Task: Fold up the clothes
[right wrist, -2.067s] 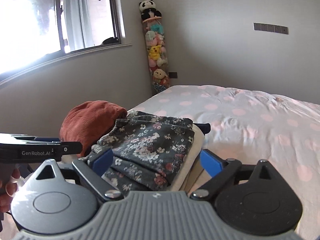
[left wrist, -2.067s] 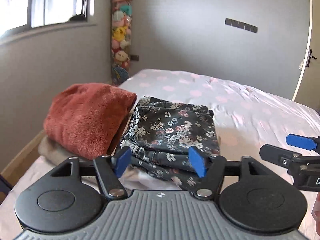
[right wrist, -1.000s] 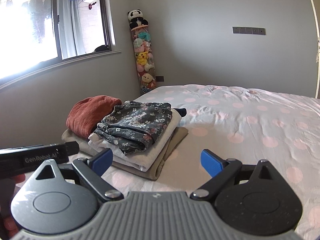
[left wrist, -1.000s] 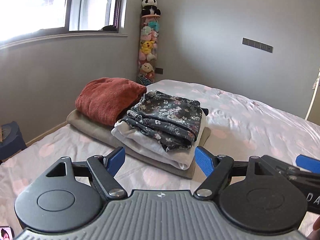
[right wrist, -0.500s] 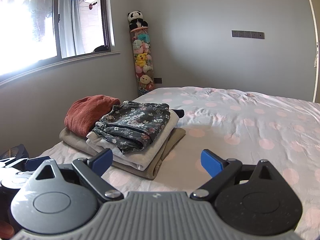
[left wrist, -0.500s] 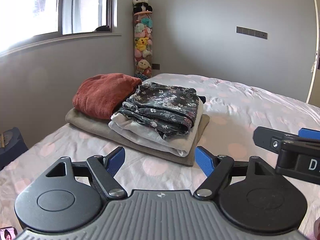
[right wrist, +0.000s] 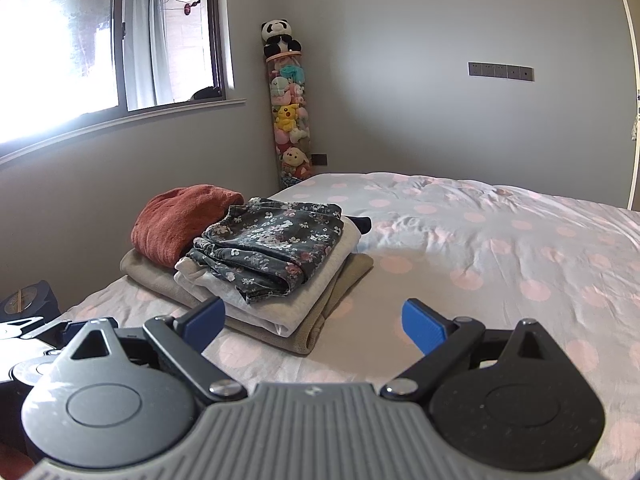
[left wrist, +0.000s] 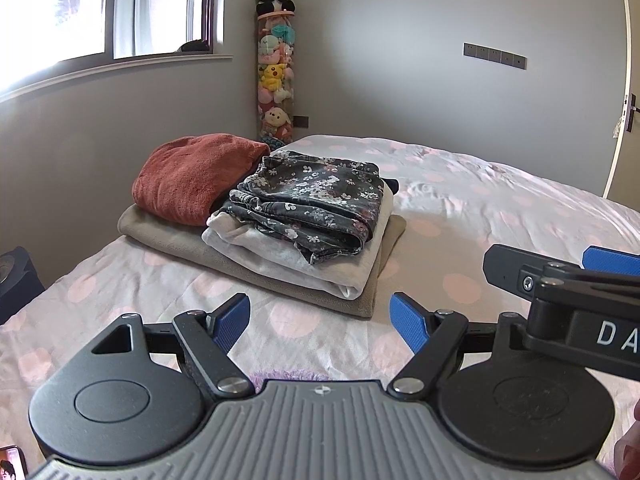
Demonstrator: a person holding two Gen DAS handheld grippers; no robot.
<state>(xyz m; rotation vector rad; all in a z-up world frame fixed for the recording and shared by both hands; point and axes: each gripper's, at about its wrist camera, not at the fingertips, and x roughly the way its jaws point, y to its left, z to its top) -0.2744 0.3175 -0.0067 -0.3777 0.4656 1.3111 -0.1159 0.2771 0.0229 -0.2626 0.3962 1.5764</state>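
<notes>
A folded dark floral garment (left wrist: 316, 200) (right wrist: 268, 252) lies on top of a folded white one (left wrist: 280, 256) (right wrist: 280, 300), which rests on a beige folded cloth (left wrist: 172, 240) (right wrist: 152, 272). A rust-red fleece (left wrist: 192, 176) (right wrist: 176, 220) sits beside them on the same beige layer. The pile is on the near left part of the bed. My left gripper (left wrist: 322, 320) is open, well short of the pile, with nothing between its fingers. My right gripper (right wrist: 314, 322) is open too, empty, also back from the pile. The right gripper's body (left wrist: 568, 292) shows at the right edge of the left wrist view.
The bed (left wrist: 500, 208) (right wrist: 500, 248) has a pale sheet with pink dots. A tall clear tube of plush toys (left wrist: 275, 68) (right wrist: 289, 108) stands in the corner. A window (right wrist: 100, 40) is on the left wall, a door edge (left wrist: 624, 92) at right. A dark object (left wrist: 16, 280) sits left of the bed.
Both grippers have pulled back from the clothes pile, which now looks farther off. The right gripper's body has come further into the left wrist view.
</notes>
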